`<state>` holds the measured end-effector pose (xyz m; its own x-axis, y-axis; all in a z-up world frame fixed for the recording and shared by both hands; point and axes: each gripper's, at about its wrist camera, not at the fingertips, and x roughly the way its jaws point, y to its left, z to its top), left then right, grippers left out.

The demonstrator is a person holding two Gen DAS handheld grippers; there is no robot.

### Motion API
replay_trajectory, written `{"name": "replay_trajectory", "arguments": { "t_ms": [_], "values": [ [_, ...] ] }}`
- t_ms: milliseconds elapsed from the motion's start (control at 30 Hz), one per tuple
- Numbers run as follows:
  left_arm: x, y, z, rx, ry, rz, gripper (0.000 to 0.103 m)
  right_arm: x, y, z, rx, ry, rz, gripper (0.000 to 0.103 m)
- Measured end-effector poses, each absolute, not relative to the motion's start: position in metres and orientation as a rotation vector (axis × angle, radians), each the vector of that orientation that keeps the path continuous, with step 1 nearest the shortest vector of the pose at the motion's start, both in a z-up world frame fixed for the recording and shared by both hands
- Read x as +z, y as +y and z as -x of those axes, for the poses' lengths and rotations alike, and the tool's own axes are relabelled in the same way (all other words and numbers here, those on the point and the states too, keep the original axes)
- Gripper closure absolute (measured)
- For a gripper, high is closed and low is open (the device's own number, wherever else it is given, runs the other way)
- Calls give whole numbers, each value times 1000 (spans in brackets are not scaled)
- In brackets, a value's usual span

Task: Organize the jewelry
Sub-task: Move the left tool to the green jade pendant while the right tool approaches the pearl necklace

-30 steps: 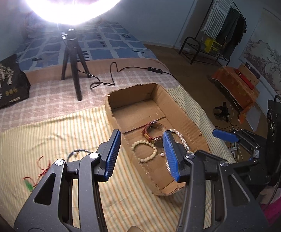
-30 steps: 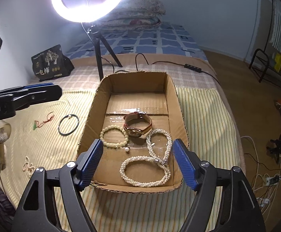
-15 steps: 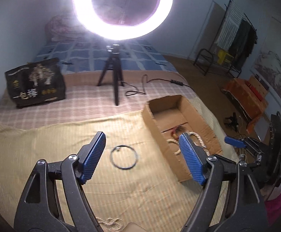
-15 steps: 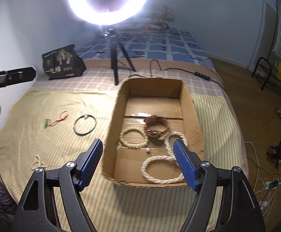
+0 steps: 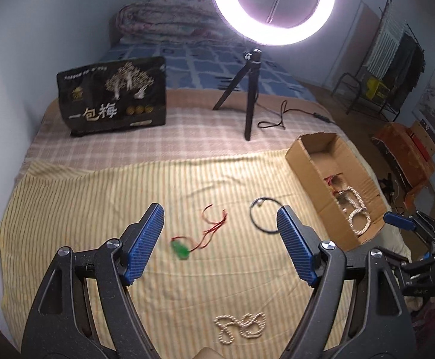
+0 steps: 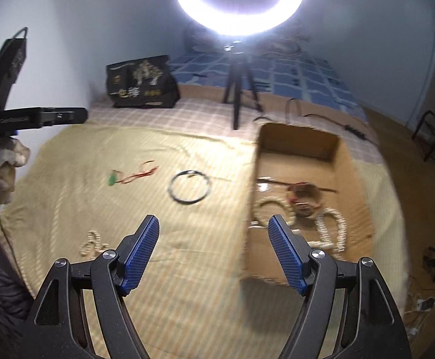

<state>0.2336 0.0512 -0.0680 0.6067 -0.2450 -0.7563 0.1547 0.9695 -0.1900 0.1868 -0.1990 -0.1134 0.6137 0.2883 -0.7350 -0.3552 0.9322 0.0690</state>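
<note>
From the left wrist view, the left hand-held gripper [image 5: 220, 234] hangs over the yellow striped cloth [image 5: 83, 197] on the bed, its jaws just opened wide and empty; a green pendant on red cord [image 5: 181, 248] lies between them, a black ring bracelet [image 5: 262, 218] just right, a bead strand [image 5: 241, 329] nearer. From the right wrist view, the right hand-held gripper [image 6: 214, 245] gapes empty beside the cardboard box [image 6: 298, 140] holding pearl strands [image 6: 331, 227].

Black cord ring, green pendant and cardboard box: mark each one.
black cord ring [image 5: 255, 220], left wrist view, on its left arc.
green pendant [image 5: 180, 247], left wrist view, on the green stone.
cardboard box [image 5: 304, 161], left wrist view, on its near side wall.
</note>
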Motion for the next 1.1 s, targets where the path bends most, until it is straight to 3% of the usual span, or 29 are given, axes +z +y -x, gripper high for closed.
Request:
{"name": "replay_trajectory", "arguments": {
  "t_ms": [267, 500, 1100],
  "values": [
    [-91, 65, -231, -227, 952, 102, 33, -141, -148, -173, 516, 876, 155, 28],
    [-108, 77, -234, -222, 1008, 120, 53, -173, -102, -162, 657, 956, 212, 28],
    [-175, 96, -267, -195, 1203, 286, 63, -224, -45, -170, 770, 1049, 335, 28]
  ]
}}
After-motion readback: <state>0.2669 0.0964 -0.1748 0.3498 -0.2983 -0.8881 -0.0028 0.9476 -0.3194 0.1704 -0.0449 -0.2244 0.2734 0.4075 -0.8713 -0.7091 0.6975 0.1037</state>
